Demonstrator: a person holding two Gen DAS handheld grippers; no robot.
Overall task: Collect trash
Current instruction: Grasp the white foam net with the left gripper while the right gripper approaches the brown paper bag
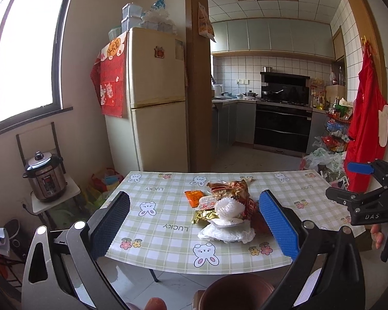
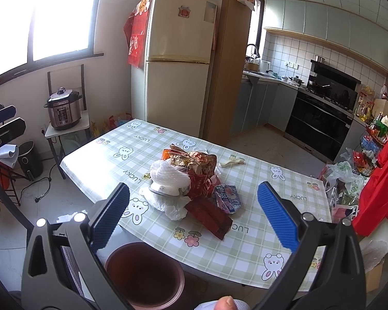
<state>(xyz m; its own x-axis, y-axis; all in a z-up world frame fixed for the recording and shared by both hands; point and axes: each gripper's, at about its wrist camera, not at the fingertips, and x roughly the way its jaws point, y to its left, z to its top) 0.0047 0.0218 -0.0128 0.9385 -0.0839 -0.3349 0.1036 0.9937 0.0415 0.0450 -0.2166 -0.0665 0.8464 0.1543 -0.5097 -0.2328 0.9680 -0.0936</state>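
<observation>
Both tools are hovering short of the bench (image 2: pixel 245 253), so by my judgement the collecting is only beginning: nothing is being held yet. The left gripper (image 1: pixel 194 228) is gaping wide, its fingers (image 1: pixel 278 226) framing the trash pile (image 1: pixel 225 211) from the near side without touching it. The right gripper (image 2: pixel 193 215) is likewise spread wide and holding nothing, with the pile lying just beyond its fingers, toward 12 o'clock in its own view. In the left view the right gripper is also showing at 3 o'clock, off the bench edge. The pile is sitting near the middle of the bench: crumpled wrappers, a white foam net, a white plastic bag and a dark red packet (image 2: pixel 209 217). That packet's long axis is running from about 11 o'clock to 5 o'clock in the right view, its near end pointing toward the brown bin (image 2: pixel 142 276) standing below the bench's near edge. The next move is probably calling for one gripper to advance, straddle a single piece across its narrow side, and close on it before carrying it over the bin.
</observation>
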